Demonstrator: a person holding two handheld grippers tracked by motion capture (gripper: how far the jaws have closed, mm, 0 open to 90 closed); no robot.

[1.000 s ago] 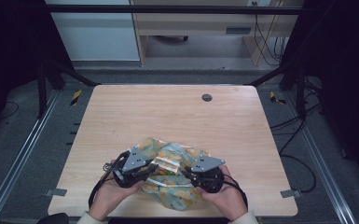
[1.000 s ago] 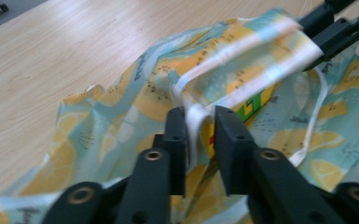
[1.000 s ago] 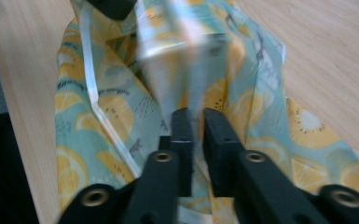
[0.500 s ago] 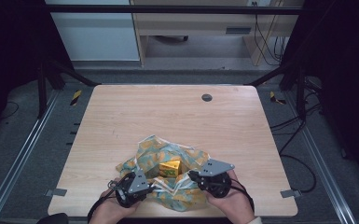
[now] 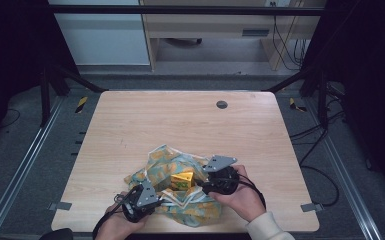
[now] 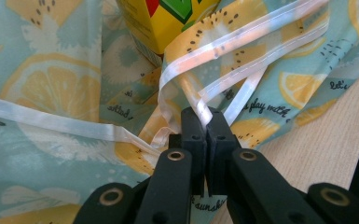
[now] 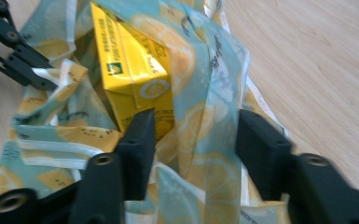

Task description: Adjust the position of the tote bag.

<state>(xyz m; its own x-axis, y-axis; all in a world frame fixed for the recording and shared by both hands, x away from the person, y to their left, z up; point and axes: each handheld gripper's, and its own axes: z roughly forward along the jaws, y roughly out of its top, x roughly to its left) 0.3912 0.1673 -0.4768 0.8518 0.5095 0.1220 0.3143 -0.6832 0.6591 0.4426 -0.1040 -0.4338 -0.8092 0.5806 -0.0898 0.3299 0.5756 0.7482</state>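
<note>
Left gripper held low at near edge, jaws clamped together. Right gripper jaws just opened, parted.

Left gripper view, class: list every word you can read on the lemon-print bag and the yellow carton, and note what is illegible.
"play with" on the lemon-print bag.
"let's" at the bag's right edge.
"sunshi", cut off behind the jaws.
Yellow carton: red and green lettering cropped, unreadable; its side print in the right gripper view is too blurred.

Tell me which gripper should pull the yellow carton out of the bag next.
Probably the right gripper: its jaws have just been opening beside the yellow carton, while the left gripper is clamped on the bag's white trim.
</note>
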